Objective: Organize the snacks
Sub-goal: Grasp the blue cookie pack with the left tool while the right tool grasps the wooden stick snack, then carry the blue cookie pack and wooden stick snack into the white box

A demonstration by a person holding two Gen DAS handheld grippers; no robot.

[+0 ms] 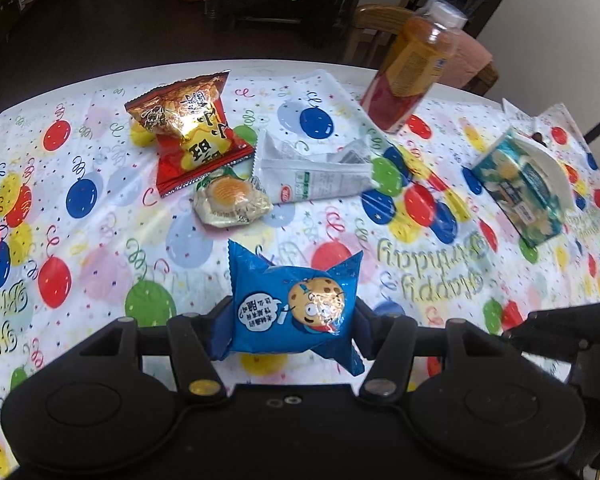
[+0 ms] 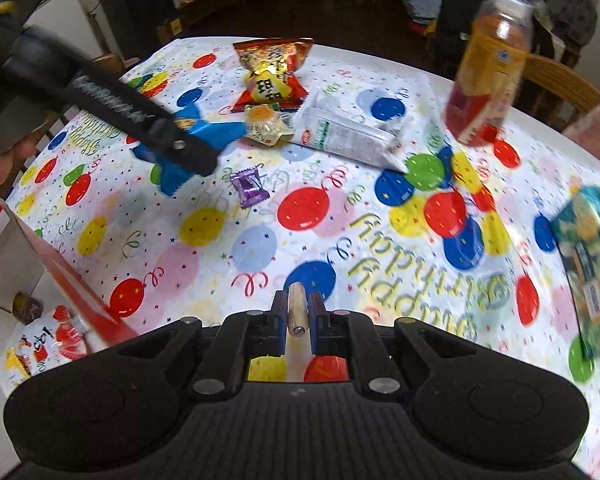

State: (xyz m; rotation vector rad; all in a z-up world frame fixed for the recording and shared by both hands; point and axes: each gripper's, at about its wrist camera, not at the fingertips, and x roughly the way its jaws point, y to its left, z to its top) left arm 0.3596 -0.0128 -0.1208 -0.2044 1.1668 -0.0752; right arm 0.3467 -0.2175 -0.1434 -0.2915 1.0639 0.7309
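Yellow "Happy Birthday" lettering (image 2: pixel 416 276) marks tablecloth (image 2: pixel 236 264).

Worktop (image 1: pixel 100 240): cookie pack (image 1: pixel 292 304) nearest, round snack (image 1: pixel 232 200) behind it, chip bag (image 1: pixel 192 132) further back-left, flat pouch (image 1: pixel 316 172) right of those, bottle (image 1: pixel 412 72) back-right, box (image 1: pixel 520 184) far right.

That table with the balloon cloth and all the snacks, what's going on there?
A person is sorting snacks with a handheld gripper in each hand. The left gripper is clamped on a blue cookie packet. The right gripper is shut on a small wooden stick. A red chip bag, a round pastry, a white pouch, a purple candy, a bottle and a teal box sit on the table.
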